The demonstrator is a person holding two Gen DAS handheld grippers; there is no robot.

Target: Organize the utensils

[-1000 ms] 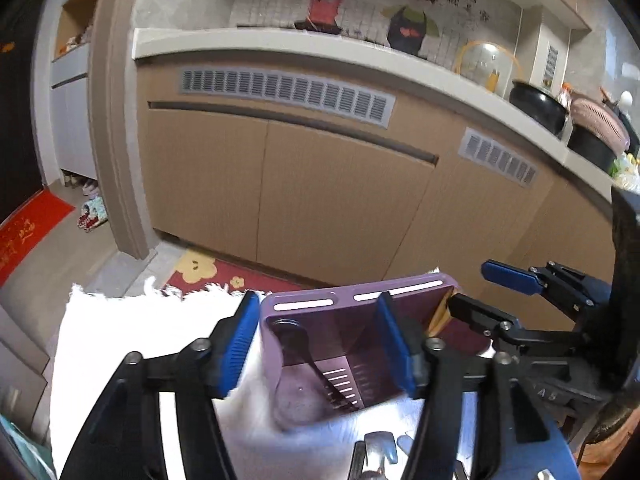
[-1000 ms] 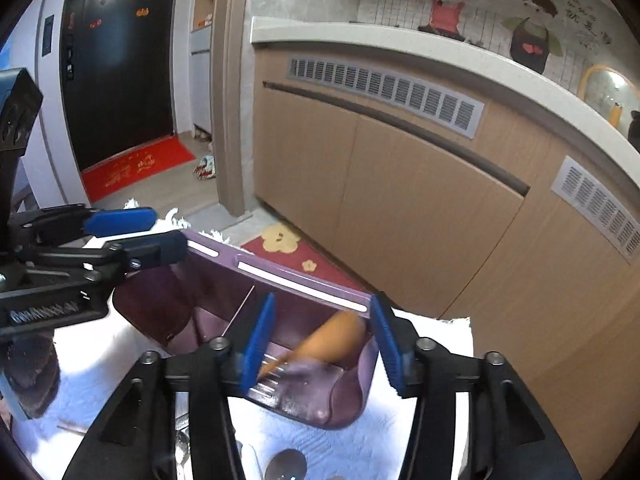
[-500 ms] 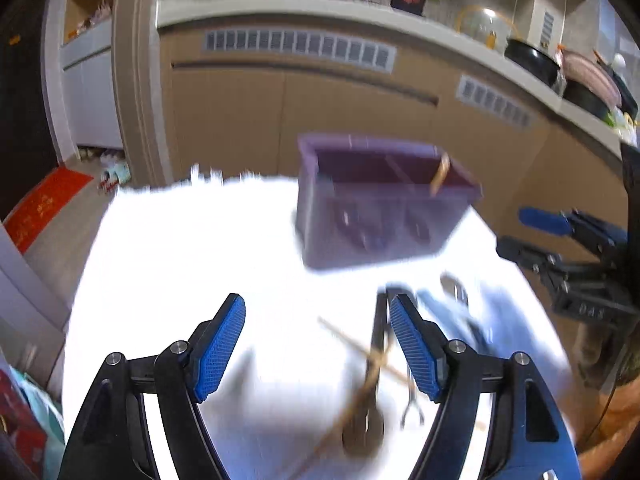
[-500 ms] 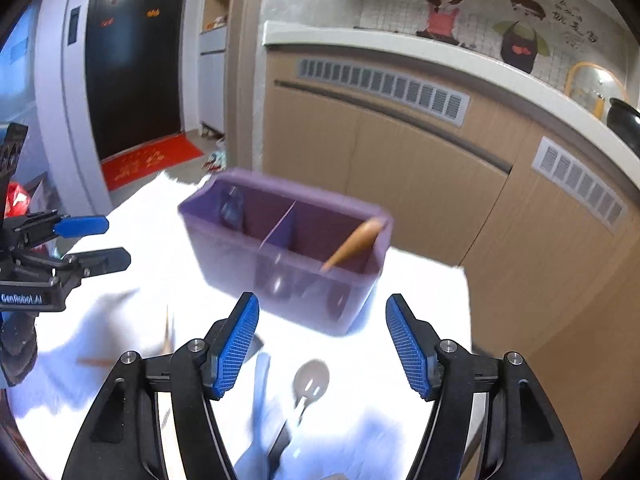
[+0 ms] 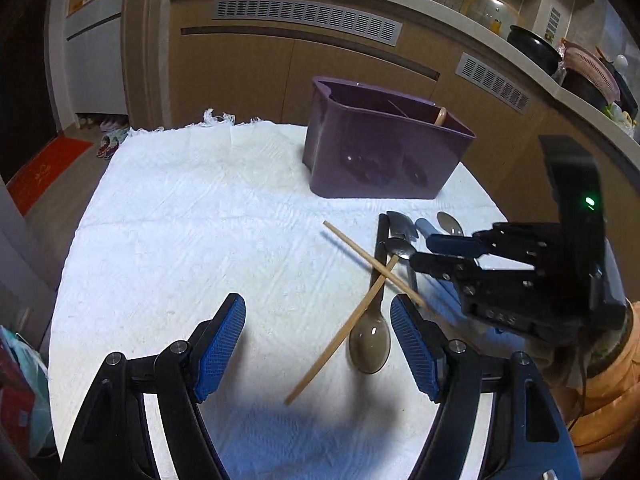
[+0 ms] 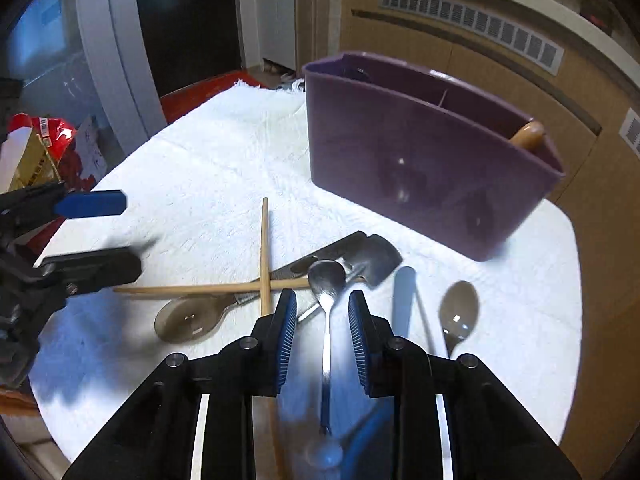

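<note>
Fingers of the right gripper are closing around a metal spoon, pads not yet touching. Both grippers have dropped away from the purple caddy toward the desk; the left gripper hangs released, empty.

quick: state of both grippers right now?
Left gripper: open, empty, above the white cloth.
Right gripper: jaws closing around the metal spoon; pads not yet touching it.

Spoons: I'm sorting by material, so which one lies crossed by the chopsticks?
The translucent brown plastic spoon; both chopsticks cross its handle. The others lie clear.
</note>
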